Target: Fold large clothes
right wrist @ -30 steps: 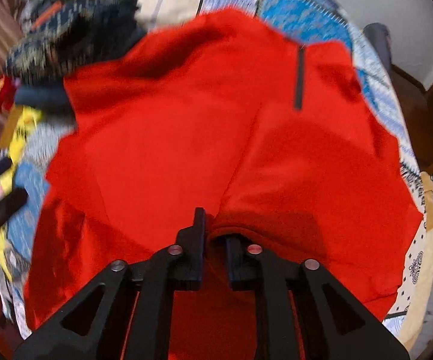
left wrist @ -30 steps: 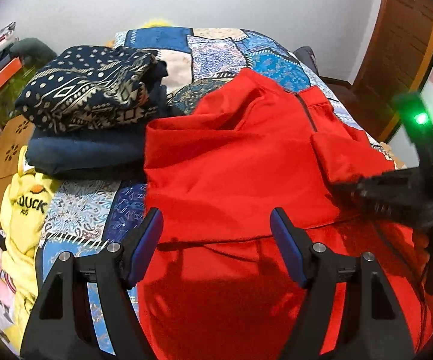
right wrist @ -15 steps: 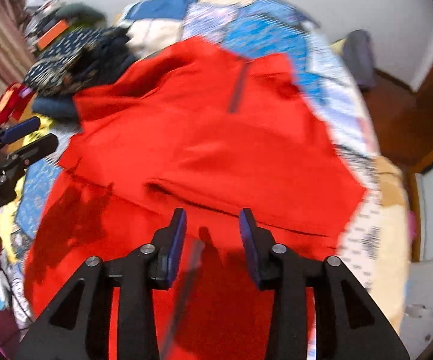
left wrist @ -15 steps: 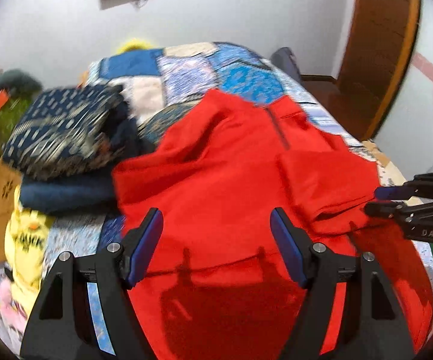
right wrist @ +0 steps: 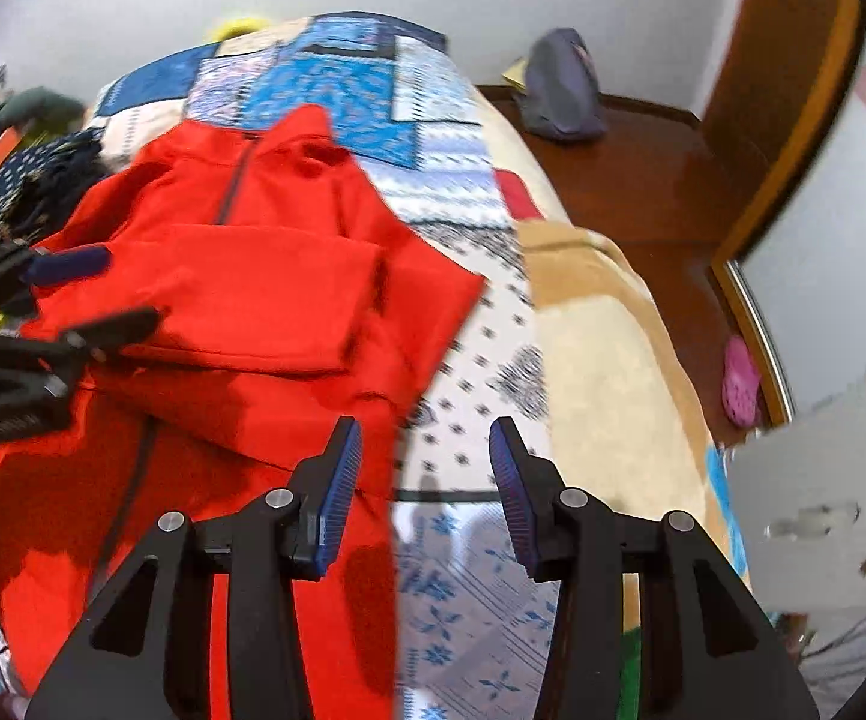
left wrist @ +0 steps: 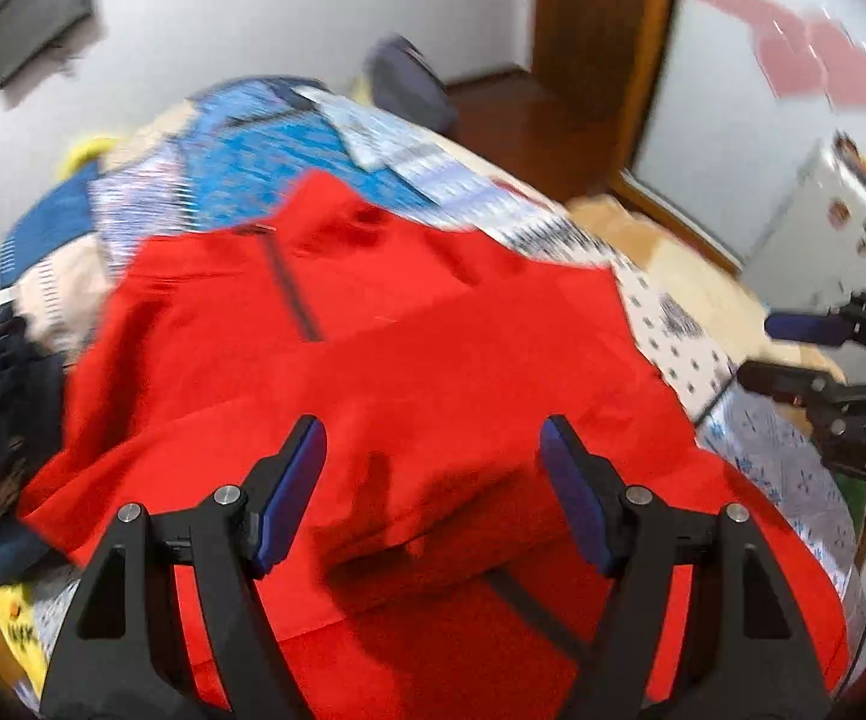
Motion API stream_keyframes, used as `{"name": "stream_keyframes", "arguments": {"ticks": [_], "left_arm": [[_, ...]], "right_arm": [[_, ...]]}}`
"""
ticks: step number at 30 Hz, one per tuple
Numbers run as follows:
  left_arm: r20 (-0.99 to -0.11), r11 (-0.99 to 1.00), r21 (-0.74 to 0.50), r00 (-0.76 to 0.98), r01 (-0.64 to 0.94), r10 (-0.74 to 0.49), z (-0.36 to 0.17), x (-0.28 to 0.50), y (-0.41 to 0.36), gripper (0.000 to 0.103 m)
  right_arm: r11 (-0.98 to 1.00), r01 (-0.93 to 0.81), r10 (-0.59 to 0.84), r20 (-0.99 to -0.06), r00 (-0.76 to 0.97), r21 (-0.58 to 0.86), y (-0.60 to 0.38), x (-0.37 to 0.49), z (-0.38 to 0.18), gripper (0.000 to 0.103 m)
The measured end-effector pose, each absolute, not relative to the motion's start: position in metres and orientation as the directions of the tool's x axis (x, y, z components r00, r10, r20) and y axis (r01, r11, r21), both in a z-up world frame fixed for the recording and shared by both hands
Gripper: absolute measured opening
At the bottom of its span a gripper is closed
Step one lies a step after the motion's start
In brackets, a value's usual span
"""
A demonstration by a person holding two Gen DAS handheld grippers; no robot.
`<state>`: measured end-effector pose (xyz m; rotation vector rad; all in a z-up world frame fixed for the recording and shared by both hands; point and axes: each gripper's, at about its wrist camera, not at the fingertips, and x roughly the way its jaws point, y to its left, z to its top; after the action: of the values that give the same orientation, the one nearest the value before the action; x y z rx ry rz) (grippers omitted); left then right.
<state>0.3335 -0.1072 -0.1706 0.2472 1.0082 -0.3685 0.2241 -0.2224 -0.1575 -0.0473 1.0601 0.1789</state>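
A large red garment with a dark front zip lies spread on the patchwork bedspread, its sleeves folded across the body. It also shows in the right wrist view. My left gripper is open and empty, hovering over the garment's lower middle. My right gripper is open and empty above the garment's right edge and the bare bedspread. Each gripper shows in the other's view, the right gripper at the right and the left gripper at the left.
A stack of folded dark patterned clothes lies left of the garment. A tan blanket covers the bed's right side. A grey bag sits on the wooden floor beyond, near a wooden door frame.
My right gripper has let go of the red sleeve, opened, and drawn back to the right. My left gripper stayed open and swung right over the garment.
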Motion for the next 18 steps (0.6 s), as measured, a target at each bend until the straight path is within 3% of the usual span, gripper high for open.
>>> {"name": "stream_keyframes", "arguments": {"ticks": [7,13,14,15,18], "left_arm": [[-0.926,0.851,0.062,0.348,0.522,-0.145,-0.226,0.349,-0.164,0.073],[-0.925,0.847,0.078,0.356,0.525,-0.136,-0.239,0.360,-0.180,0.073],[-0.922,0.846,0.078,0.361,0.527,-0.139,-0.239,0.361,-0.182,0.067],[-0.918,0.844,0.080,0.369,0.531,-0.145,-0.239,0.362,-0.183,0.050],[-0.910,0.852,0.073,0.383,0.518,-0.155,-0.234,0.362,-0.179,0.021]], "right_arm": [[0.989,-0.106,0.140,-0.883,0.447,0.103,-0.245,0.220,-0.179,0.041],[0.989,-0.071,0.148,-0.892,0.428,0.130,-0.255,0.221,-0.191,0.041],[0.989,-0.067,0.149,-0.892,0.426,0.134,-0.256,0.222,-0.192,0.041],[0.989,-0.064,0.151,-0.892,0.425,0.136,-0.256,0.221,-0.192,0.041],[0.987,-0.061,0.159,-0.891,0.425,0.147,-0.255,0.222,-0.192,0.041]]}}
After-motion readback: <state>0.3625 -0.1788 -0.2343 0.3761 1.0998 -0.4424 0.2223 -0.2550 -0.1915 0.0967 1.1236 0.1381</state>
